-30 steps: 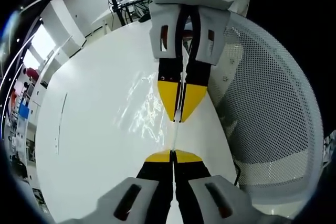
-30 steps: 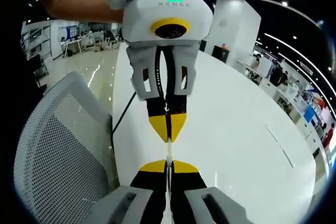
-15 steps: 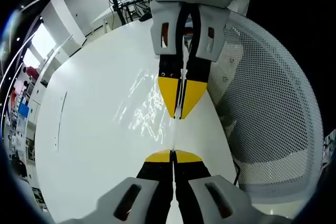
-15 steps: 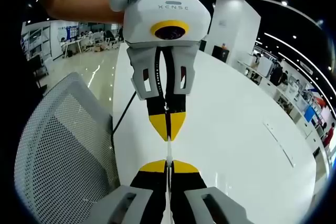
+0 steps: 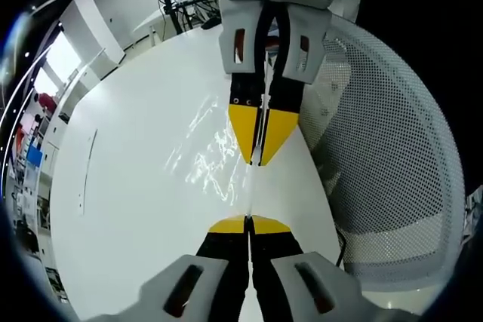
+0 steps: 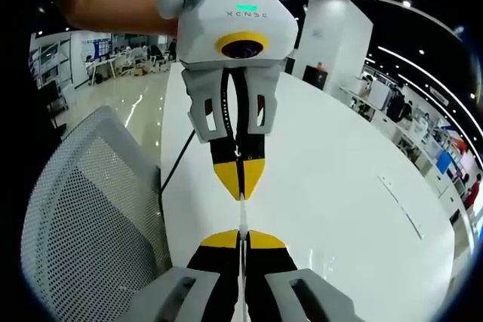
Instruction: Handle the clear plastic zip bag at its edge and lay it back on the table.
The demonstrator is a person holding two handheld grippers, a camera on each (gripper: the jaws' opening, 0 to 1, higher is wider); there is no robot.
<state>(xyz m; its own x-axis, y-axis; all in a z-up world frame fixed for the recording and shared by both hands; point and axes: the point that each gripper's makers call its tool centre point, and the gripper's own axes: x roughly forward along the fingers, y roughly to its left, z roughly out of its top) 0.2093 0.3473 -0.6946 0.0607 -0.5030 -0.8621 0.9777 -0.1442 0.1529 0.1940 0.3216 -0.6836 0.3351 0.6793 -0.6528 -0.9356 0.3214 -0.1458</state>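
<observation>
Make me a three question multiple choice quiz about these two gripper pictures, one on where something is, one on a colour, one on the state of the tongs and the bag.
1. Where is the mesh chair relative to the white table?
A. Pushed up beside the table's edge
B. Lying on the tabletop
C. Far across the room

2. What colour are the tips of the tongs?
A. Red
B. Yellow
C. Green

3. How is the clear zip bag held?
A. Lying loose on the table, untouched
B. Pinched at its edge by both shut tongs
C. Hanging from one open pair

Answers: 1 A, the mesh chair sits right against the rim of the white table. 2 B, the left tongs and right tongs both end in yellow pads. 3 B, the zip bag runs edge-on as a thin strip between the two closed pairs, stretched over the table.
</observation>
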